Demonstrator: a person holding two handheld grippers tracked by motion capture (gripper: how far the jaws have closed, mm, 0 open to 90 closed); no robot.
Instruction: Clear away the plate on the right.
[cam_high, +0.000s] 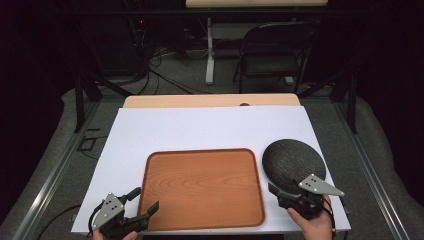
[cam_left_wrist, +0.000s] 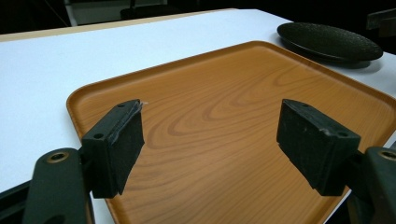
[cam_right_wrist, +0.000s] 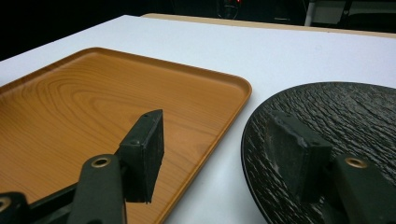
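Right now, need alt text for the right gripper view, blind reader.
The right gripper hangs open, one jaw over the wooden tray, the other over the near edge of the black textured plate. Tray and plate lie side by side, apart, on the white table.

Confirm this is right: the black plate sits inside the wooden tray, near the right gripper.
Not quite. The black plate sits on the white table beside the wooden tray, outside its right rim, as the high view shows. It is indeed near the right gripper.
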